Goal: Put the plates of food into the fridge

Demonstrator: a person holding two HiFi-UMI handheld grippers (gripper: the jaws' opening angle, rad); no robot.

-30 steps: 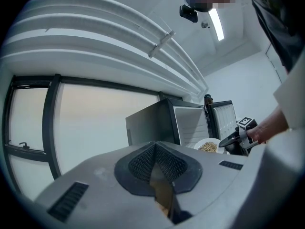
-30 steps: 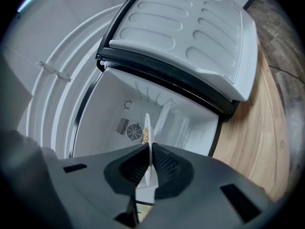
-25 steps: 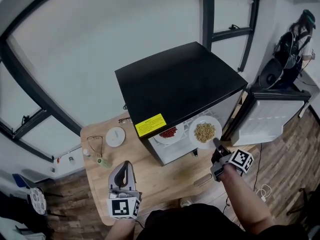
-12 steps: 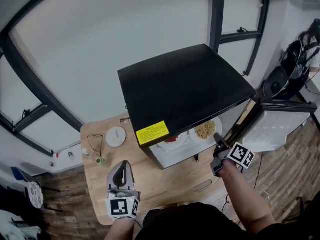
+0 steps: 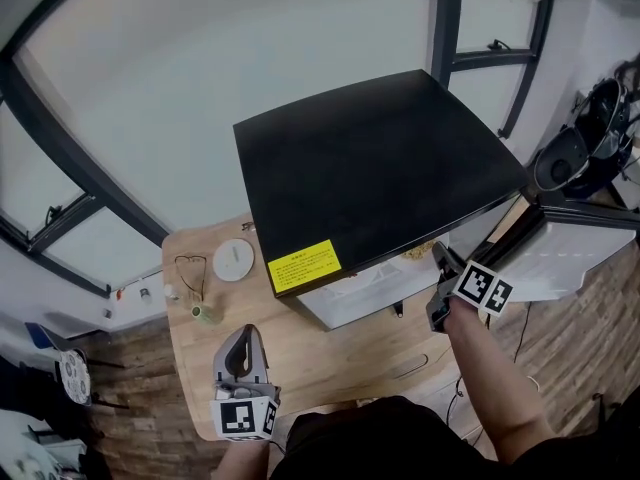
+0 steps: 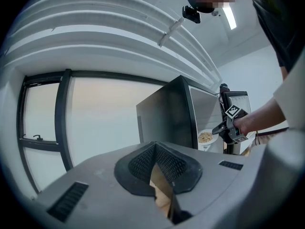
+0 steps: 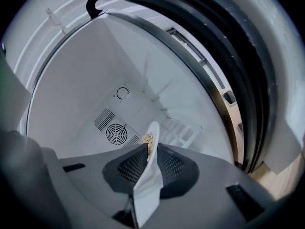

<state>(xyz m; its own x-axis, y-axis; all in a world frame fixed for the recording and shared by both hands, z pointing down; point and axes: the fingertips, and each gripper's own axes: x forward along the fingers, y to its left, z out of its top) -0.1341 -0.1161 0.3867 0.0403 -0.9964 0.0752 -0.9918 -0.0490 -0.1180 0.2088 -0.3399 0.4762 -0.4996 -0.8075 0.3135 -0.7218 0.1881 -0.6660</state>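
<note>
While my right claw (image 5: 438, 255) reaches into the open fridge (image 5: 370, 158), the plate (image 7: 147, 180) of pale grain (image 7: 148, 140) sits edge-on between its pads. The jaws have just been easing apart, yet both pads lie against the rim, so the plate is gripped there and sticks straight out ahead of the claw. Past the plate I see the fridge's white back wall with a round fan grille (image 7: 116, 133) and a wire shelf (image 7: 183, 130) off to the right. From above, only a sliver of the plate shows under the front edge of the fridge's black top, just beside my claw tips, and the fridge door (image 5: 575, 253) stands swung open to my right. My left claw (image 5: 243, 343) hangs over the near part of the wooden desk (image 5: 330, 358), well apart from the fridge and the plate, with its jaws drawn together and nothing between them. Looking along it, I can see the plate at the fridge's mouth with my right claw touching it. Glasses (image 5: 190, 273) and a white disc (image 5: 232, 260) lie on the desk's far left.
</note>
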